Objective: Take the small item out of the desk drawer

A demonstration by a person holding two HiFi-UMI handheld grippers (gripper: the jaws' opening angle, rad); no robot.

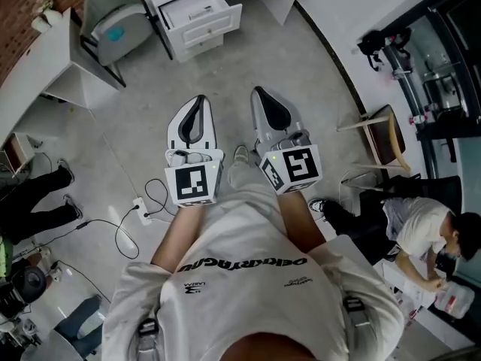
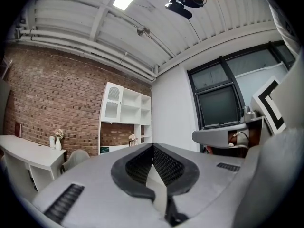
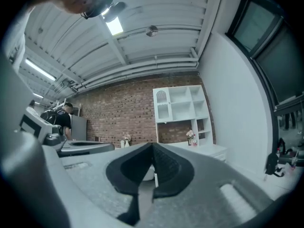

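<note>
The left gripper [image 1: 200,100] and right gripper [image 1: 258,93] are hovering, fingers clenched empty. The small item [image 1: 201,10] is lying crosswise in the open drawer [image 1: 207,34], well apart at twelve o'clock, nearer the left gripper.

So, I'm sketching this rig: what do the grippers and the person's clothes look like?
The left gripper and right gripper are pale grey tapering shells with black ribbed padding lining the jaws. Each carries a white cube with black square markers. The T-shirt is white with black lettering.
</note>
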